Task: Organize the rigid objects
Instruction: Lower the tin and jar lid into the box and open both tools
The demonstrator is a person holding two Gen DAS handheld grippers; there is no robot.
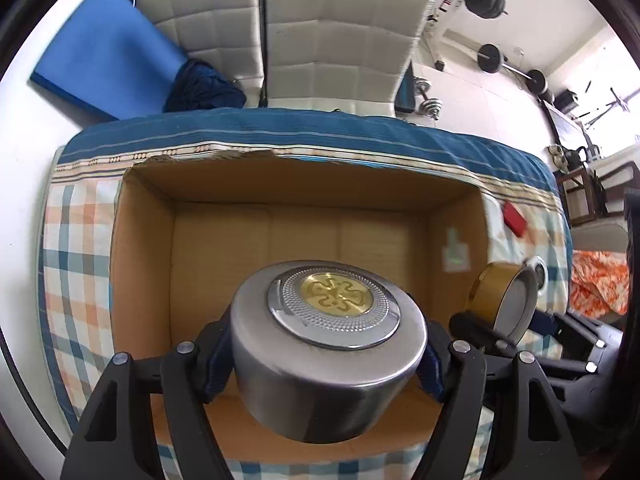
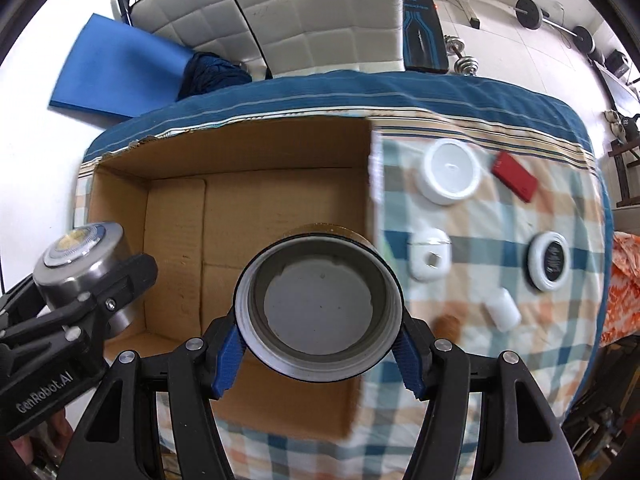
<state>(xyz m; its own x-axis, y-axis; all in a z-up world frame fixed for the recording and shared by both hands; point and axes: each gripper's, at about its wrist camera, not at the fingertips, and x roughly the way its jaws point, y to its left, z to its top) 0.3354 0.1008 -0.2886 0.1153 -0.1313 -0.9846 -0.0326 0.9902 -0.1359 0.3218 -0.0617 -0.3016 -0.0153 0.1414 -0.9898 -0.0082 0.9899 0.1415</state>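
My left gripper (image 1: 326, 364) is shut on a round silver tin (image 1: 328, 352) with a gold emblem on its lid, held above the open cardboard box (image 1: 144, 240). The same tin (image 2: 80, 256) shows at the left of the right wrist view, over the box's left wall. My right gripper (image 2: 320, 344) is shut on a gold jar (image 2: 320, 308) with a grey underside, held above the box (image 2: 176, 232) near its right wall (image 2: 370, 176). That gold jar (image 1: 500, 296) also appears at the right of the left wrist view. The box holds nothing that I can see.
On the checked cloth (image 2: 500, 220) right of the box lie a white round lid (image 2: 452, 176), a red flat case (image 2: 514, 176), a white earbud case (image 2: 430, 260), a black-and-white disc (image 2: 552, 260) and a small white bottle (image 2: 502, 308). White chairs (image 2: 300, 12) and a blue mat (image 2: 120, 68) stand behind.
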